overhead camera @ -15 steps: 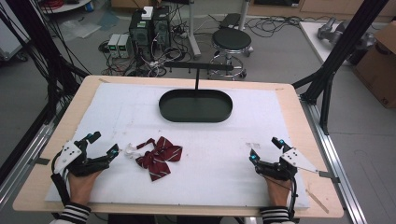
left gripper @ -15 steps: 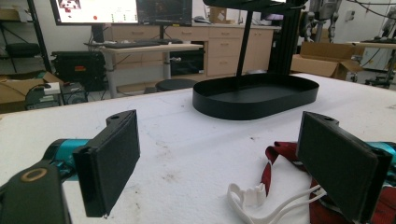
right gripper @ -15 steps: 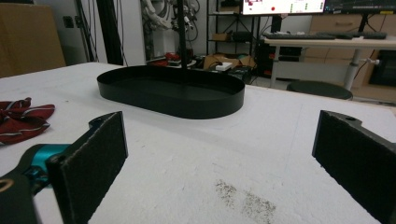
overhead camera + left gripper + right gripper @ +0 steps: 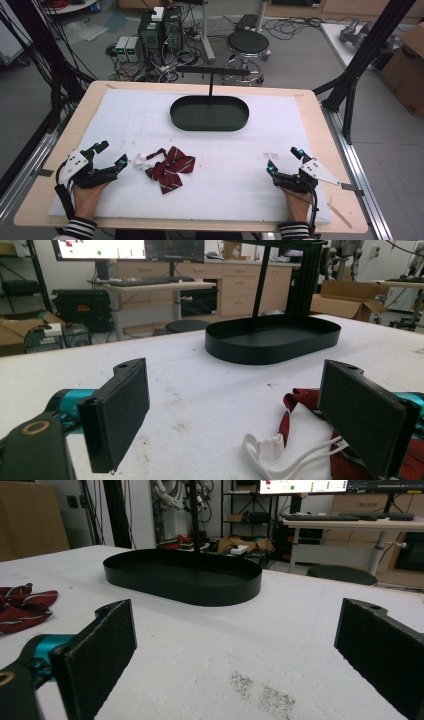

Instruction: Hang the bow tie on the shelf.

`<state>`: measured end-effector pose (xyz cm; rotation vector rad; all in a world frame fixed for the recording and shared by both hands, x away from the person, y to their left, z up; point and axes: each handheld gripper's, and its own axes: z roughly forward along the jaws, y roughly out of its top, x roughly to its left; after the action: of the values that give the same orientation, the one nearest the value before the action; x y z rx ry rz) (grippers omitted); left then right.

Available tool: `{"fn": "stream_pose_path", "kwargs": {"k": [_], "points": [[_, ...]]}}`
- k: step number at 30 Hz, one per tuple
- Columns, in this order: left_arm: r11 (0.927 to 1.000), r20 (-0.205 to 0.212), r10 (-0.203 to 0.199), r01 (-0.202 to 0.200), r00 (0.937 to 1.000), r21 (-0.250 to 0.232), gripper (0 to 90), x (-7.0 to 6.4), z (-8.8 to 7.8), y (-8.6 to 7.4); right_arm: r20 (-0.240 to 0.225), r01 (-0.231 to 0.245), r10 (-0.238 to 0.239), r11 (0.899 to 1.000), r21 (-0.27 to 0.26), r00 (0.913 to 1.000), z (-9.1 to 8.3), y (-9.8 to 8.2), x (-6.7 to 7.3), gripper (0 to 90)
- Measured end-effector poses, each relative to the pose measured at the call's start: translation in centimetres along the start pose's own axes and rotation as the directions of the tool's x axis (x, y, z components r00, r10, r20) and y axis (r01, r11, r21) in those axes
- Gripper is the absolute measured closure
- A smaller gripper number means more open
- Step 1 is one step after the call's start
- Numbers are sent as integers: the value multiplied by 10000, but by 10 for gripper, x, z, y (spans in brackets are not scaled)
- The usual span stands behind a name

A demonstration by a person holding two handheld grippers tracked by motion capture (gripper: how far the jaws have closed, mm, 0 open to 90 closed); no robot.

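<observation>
The left gripper (image 4: 110,154) and right gripper (image 4: 283,159) are held wide open and empty near the table's (image 4: 310,107) front edge. The striped bow tie (image 4: 169,168) is seen just beside the left jaws; the black tray (image 4: 209,125) lies well apart.

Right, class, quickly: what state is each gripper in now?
Left gripper: open, empty, beside the dark red striped fabric bow tie.
Right gripper: open, empty.

The dark red striped fabric bow tie (image 4: 170,167) with its white plastic clasp (image 4: 140,161) lies as it did half a second earlier, and neither gripper has shifted on the white tabletop (image 4: 225,165); no change is visible.
</observation>
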<state>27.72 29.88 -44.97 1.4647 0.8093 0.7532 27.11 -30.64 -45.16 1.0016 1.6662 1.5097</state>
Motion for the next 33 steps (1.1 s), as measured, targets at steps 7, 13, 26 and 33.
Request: {"fn": "stream_pose_path", "kwargs": {"k": [7,13,26,33], "points": [[9997,197,227,-229,9995,100,137,-1,0,25,67,-47,47,10000,-21,10000,0,0,-1,22],[9935,935,742,-817,9928,791,140,-10,4,57,66,-74,74,10000,53,10000,0,0,0,23],[9116,2611,1340,-2222,9560,3457,142,-41,37,100,124,-44,44,10000,-21,9999,0,0,1,22],[8555,3281,1145,-2609,9377,4473,168,-57,61,103,108,-103,104,9999,-89,9999,-1,0,0,22]]}}
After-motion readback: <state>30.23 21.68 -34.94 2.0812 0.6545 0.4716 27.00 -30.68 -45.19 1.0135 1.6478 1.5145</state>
